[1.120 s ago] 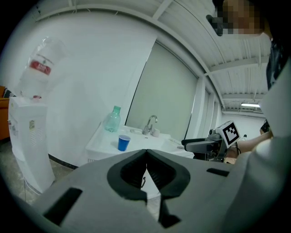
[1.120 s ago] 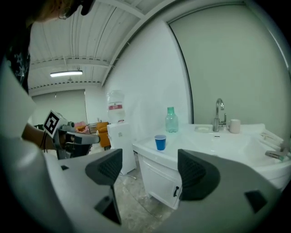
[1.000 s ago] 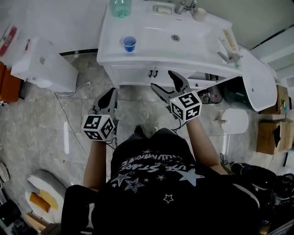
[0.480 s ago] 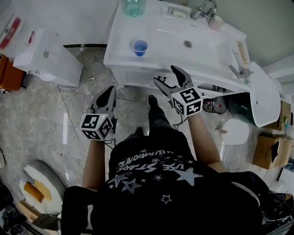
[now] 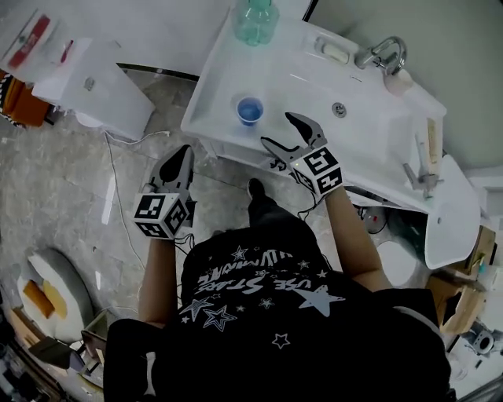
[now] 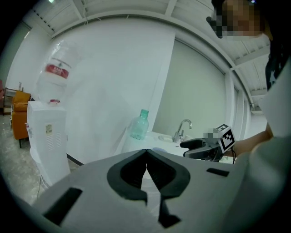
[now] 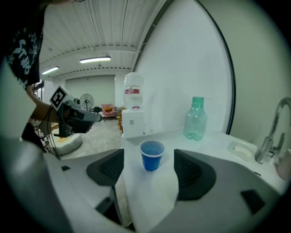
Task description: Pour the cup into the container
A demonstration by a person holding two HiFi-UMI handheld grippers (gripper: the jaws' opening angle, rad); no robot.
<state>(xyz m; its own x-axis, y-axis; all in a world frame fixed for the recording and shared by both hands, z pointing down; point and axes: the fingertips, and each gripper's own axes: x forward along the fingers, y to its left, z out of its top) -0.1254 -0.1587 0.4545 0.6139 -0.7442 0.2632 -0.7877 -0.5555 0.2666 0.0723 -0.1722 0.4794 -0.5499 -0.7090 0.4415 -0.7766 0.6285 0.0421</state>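
2 grippers were out, but only the right gripper [image 5: 278, 130] faced the work. Its wide jaws were closing with nothing between them yet, lined up on the blue cup [image 5: 250, 110], which stood upright near the front of the white counter [image 5: 212, 102]. The left gripper [image 5: 181, 155] hung below, jaws pressed together and empty, probably kept clear. A green bottle [image 5: 255, 20] at the back was possibly the container.

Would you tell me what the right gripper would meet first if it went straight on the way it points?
Most likely the blue cup on the washbasin top, centred ahead of the right gripper. Its jaws are closing with nothing between them yet; depth is unclear.
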